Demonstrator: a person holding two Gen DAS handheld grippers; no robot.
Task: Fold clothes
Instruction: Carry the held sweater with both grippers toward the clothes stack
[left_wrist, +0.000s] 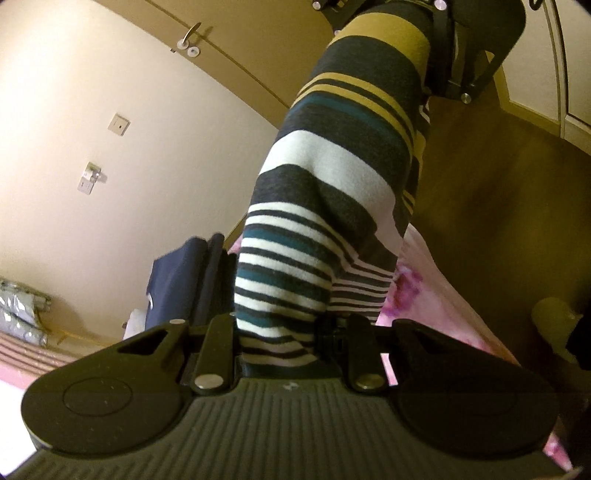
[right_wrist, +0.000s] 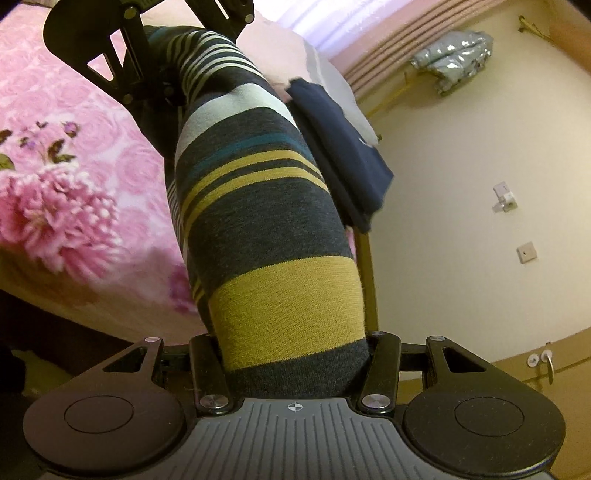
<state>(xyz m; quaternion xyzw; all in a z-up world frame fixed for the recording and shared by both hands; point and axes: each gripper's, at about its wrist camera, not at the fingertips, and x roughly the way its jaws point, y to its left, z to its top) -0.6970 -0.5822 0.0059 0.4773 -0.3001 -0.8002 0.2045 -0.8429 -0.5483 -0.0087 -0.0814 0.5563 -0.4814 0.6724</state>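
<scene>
Both claws (left_wrist: 275, 343) (right_wrist: 295, 365) clamp striped garment (left_wrist: 332, 166) ends, taut above pink bedspread (right_wrist: 55, 110).

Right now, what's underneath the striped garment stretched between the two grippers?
Below the striped garment lies the pink floral bedspread, with folded navy clothes beside it. Whatever sits directly beneath the garment is hidden.

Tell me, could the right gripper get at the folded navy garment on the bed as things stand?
Probably not yet. The right gripper is shut on the striped garment, which stretches across to the left gripper. The navy garment lies beyond it; the jaws would have to release first.
</scene>
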